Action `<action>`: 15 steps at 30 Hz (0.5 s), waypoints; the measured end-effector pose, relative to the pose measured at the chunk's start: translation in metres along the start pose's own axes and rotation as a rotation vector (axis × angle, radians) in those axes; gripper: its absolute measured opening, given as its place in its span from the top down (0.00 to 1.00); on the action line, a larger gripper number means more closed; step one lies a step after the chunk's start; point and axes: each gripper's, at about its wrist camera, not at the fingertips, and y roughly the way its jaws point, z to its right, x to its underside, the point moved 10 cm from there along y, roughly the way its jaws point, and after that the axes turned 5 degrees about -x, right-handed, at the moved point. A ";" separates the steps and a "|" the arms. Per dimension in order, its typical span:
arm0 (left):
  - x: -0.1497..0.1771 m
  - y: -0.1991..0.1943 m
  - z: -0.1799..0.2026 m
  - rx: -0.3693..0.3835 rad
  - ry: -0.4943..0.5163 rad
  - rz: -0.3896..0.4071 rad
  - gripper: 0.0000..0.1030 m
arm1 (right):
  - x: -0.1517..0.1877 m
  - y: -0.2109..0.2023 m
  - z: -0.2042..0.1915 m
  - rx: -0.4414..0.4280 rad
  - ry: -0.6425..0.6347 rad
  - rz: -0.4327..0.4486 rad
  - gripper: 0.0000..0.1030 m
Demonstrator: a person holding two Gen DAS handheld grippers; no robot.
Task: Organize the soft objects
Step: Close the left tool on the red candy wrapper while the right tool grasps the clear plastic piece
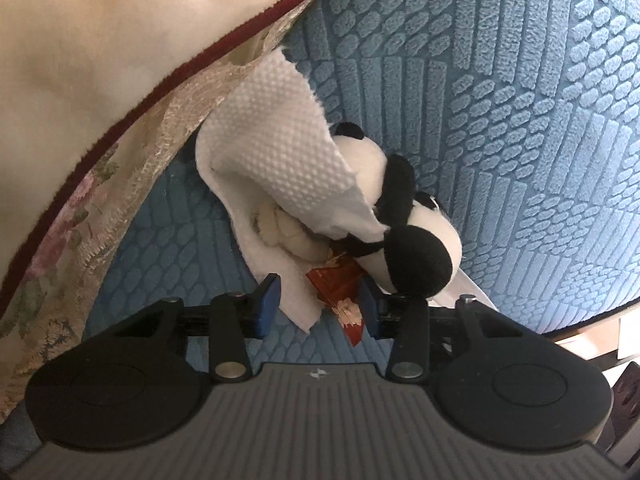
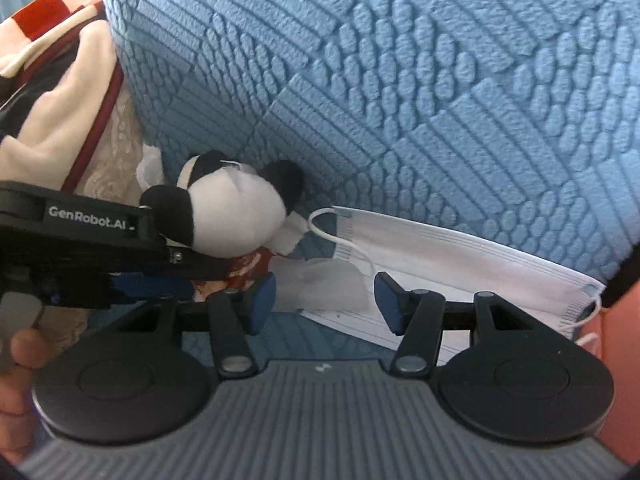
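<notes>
A black-and-white panda plush (image 1: pixel 404 236) lies on the blue textured sofa seat (image 1: pixel 168 232), partly under a white dimpled cloth (image 1: pixel 276 136). A red patterned piece (image 1: pixel 340 284) lies under the plush. My left gripper (image 1: pixel 320 304) is open, its blue pads either side of the cloth end and the red piece, just below the plush. In the right wrist view the plush (image 2: pixel 236 216) sits at left with the left gripper (image 2: pixel 132 284) against it. My right gripper (image 2: pixel 326 300) is open over a crumpled white tissue (image 2: pixel 320 284) and a white face mask (image 2: pixel 460 276).
The blue sofa backrest (image 2: pixel 400 80) rises right behind the objects. A cream cushion with dark red piping and floral fabric (image 1: pixel 100 100) presses in from the left. A hand (image 2: pixel 20 360) holds the left gripper.
</notes>
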 end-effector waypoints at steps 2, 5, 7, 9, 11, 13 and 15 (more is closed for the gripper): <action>0.001 -0.001 0.000 0.004 0.000 0.001 0.57 | 0.000 0.004 -0.003 0.001 -0.017 -0.002 0.44; 0.003 -0.001 -0.002 0.010 -0.005 0.001 0.59 | 0.003 0.010 -0.002 0.006 -0.013 -0.018 0.44; 0.004 0.003 -0.001 0.013 -0.006 0.002 0.62 | 0.004 0.010 -0.006 0.002 -0.018 -0.021 0.44; 0.003 0.006 0.002 0.019 -0.008 0.002 0.65 | 0.005 0.012 -0.009 0.007 -0.038 -0.019 0.43; 0.003 0.006 0.005 0.026 -0.009 0.002 0.69 | 0.006 0.016 -0.011 0.007 -0.038 -0.018 0.43; 0.003 0.009 0.011 0.030 -0.005 0.006 0.73 | 0.007 0.020 -0.013 0.003 -0.032 -0.017 0.42; 0.003 0.005 0.013 0.031 0.005 0.011 0.74 | 0.008 0.024 -0.013 0.000 -0.028 -0.018 0.40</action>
